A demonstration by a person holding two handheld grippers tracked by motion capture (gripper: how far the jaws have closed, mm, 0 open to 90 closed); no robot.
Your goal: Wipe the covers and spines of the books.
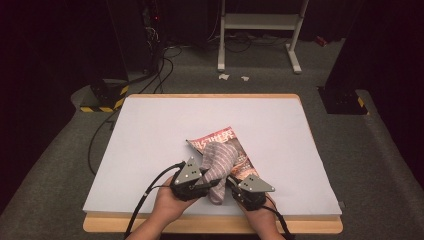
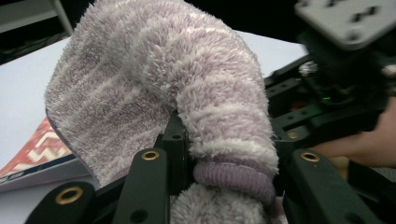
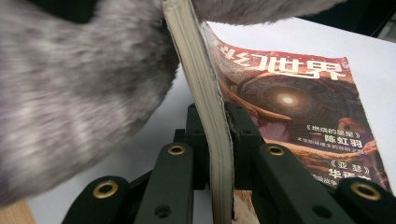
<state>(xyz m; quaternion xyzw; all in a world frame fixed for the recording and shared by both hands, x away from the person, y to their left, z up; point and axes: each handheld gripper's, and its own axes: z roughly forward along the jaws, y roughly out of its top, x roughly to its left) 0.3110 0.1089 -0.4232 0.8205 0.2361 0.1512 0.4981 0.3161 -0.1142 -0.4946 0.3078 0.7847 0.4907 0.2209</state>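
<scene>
Fuzzy lilac sock [image 2: 187, 93] in clamped left tongs [image 2: 224, 158], glossy magazine [image 3: 299, 102] (thin, floppy) in right tongs [image 3: 217, 140].

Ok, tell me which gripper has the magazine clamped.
The right gripper: its jaws pinch the magazine by its edge. The left gripper is shut on the fuzzy striped sock, which drapes over the magazine.
</scene>
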